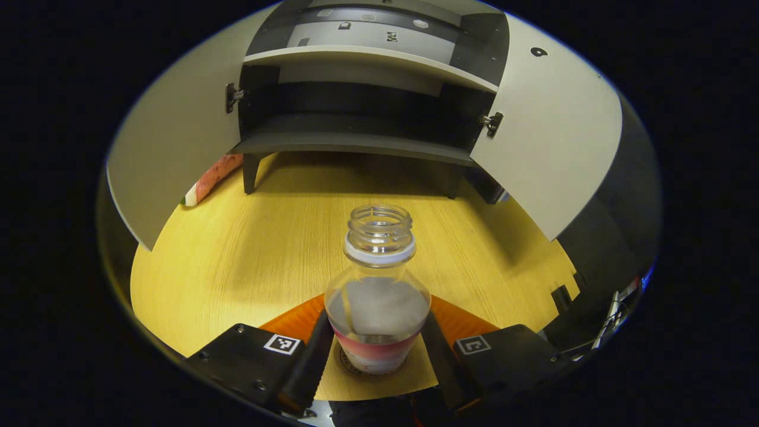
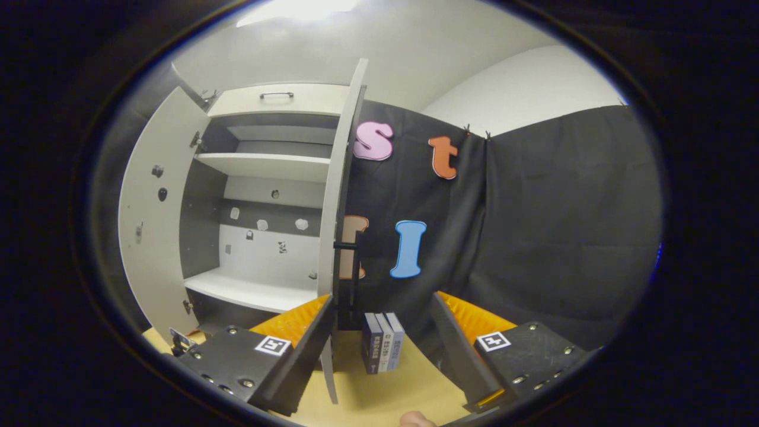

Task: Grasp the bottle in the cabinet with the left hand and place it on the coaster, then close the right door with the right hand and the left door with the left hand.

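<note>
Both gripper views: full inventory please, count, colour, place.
Bottle: 1, clear, uncapped, red label, on coaster, between left fingers.
Coaster: 1, dark ring under bottle.
Cabinet: 1, white and dark grey, on table, shelves bare.
Doors: 2, white, open: left door, right door.
Table: 1, yellow wood.
Books: 3, dark and bluish, upright by right door.
Left gripper: open around bottle.
Right gripper: open, facing right door's edge.
</note>
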The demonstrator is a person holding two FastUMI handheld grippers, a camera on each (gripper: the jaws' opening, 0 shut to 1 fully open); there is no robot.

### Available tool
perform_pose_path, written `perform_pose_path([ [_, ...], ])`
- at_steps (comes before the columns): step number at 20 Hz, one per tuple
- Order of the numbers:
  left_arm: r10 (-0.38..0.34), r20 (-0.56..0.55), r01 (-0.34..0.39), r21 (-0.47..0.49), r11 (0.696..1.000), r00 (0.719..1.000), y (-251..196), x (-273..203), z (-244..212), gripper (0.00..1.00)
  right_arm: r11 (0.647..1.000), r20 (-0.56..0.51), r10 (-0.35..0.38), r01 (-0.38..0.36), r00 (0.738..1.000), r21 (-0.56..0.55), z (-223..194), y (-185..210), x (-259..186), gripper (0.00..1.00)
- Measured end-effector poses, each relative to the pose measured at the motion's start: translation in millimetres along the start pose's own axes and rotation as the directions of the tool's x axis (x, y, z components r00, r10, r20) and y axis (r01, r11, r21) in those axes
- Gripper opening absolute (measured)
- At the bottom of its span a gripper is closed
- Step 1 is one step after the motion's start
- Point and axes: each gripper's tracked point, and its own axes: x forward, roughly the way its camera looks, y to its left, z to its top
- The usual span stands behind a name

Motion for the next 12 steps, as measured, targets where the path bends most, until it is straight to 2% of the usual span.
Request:
perform_pose_path([
  [1, -0.005, 0.026, 0.004, 0.004, 1.000, 1.000, -0.6, -1.8, 3.8, 0.82, 1.000, -0.004, 0.000, 0.000, 1.000, 0.002, -1.3, -0.5, -0.7, 0.98],
  [6, -0.008, 0.011, 0.008, 0.005, 1.000, 1.000, -0.5, -3.5, -4.9, 0.82, 1.000, -0.014, 0.006, -0.006, 1.000, 0.019, -3.1, 0.8, -2.8, 0.98],
  [7, -0.007, 0.005, 0.007, 0.004, 1.000, 1.000, -1.4, -3.9, -7.2, 0.84, 1.000, -0.014, 0.007, -0.007, 1.000, 0.019, -3.9, 1.1, -4.0, 0.98],
  [12, -0.003, -0.001, 0.003, 0.017, 1.000, 1.000, -4.1, -7.7, -12.8, 0.83, 1.000, -0.027, 0.008, -0.008, 1.000, 0.015, -8.0, 0.5, -10.8, 0.98],
])
